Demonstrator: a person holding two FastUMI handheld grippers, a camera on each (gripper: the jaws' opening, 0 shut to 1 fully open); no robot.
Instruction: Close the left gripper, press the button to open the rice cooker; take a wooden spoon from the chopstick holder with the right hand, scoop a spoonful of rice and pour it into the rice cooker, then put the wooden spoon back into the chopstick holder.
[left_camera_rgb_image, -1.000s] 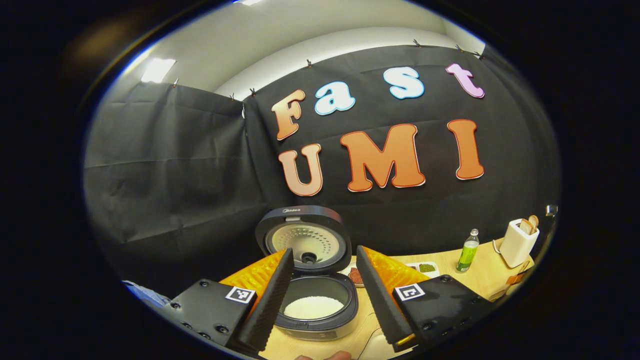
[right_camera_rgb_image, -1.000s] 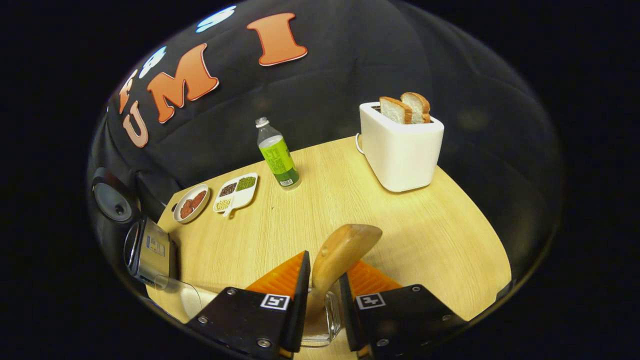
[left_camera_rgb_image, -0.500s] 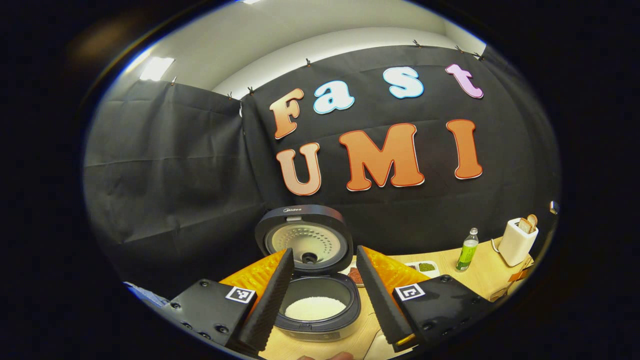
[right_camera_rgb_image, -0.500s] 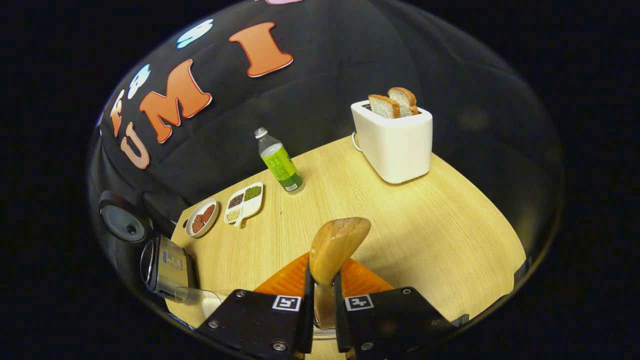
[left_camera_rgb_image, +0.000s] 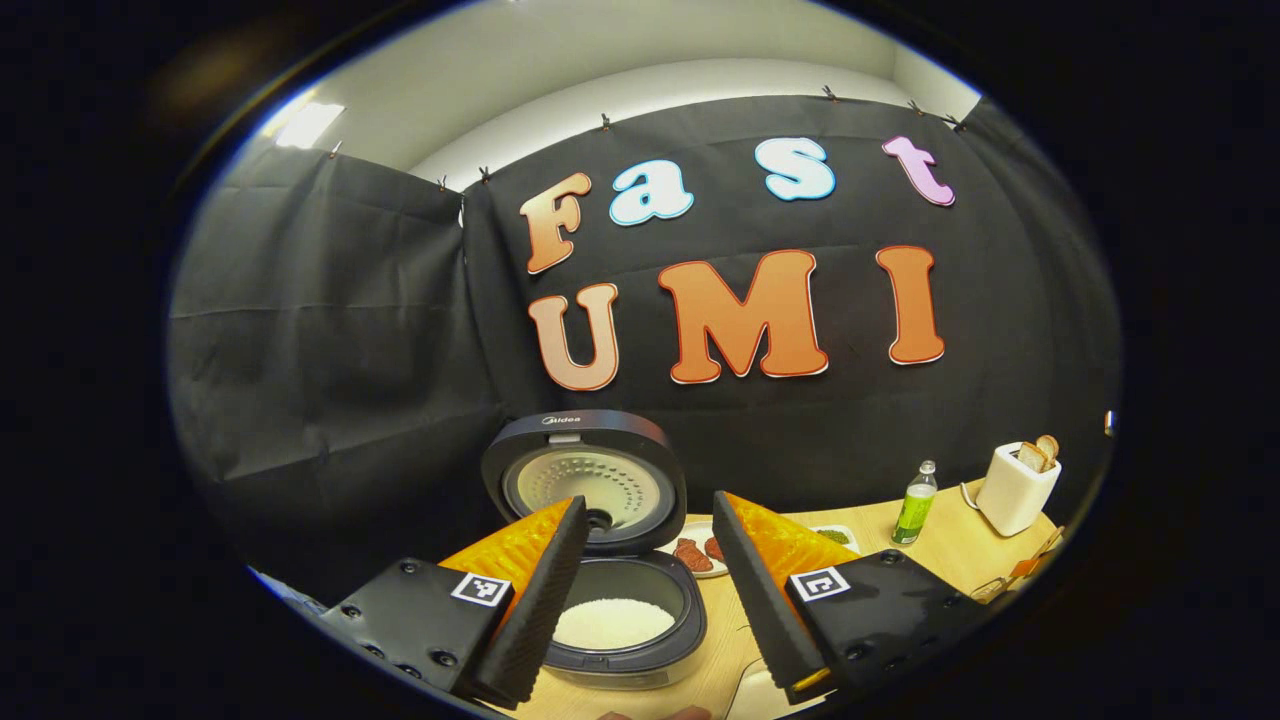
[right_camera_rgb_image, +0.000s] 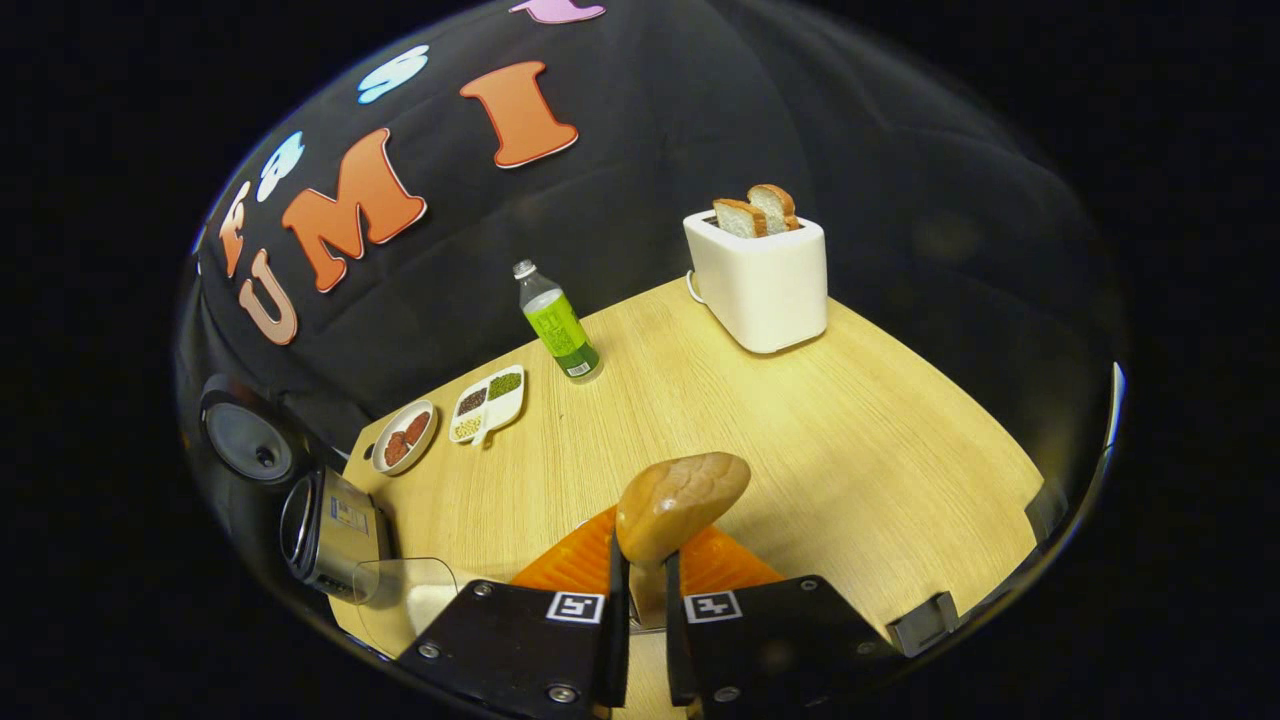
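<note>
In the left gripper view the rice cooker (left_camera_rgb_image: 600, 640) stands with its lid (left_camera_rgb_image: 585, 475) raised, and white rice (left_camera_rgb_image: 612, 622) lies in the pot. My left gripper (left_camera_rgb_image: 648, 505) is open above and in front of it, nothing between its fingers. My right gripper (right_camera_rgb_image: 640, 548) is shut on the handle of the wooden spoon (right_camera_rgb_image: 682, 495); the spoon's bowl sticks up past the fingertips, above the table (right_camera_rgb_image: 820, 440). The cooker (right_camera_rgb_image: 325, 520) also shows at the far left of the right gripper view, with a clear glass container (right_camera_rgb_image: 405, 590) beside it.
A white toaster (right_camera_rgb_image: 760, 280) holding two bread slices stands at the back of the table. A green bottle (right_camera_rgb_image: 555, 325), a divided dish of beans (right_camera_rgb_image: 487, 400) and a small round plate (right_camera_rgb_image: 403, 437) stand toward the cooker. A person's fingertips (left_camera_rgb_image: 655, 713) show at the bottom edge.
My right gripper closed on the spoon's handle and rose with it, away from the glass holder below. The left gripper stayed open and drifted slightly, so the cooker sits a little further left.
</note>
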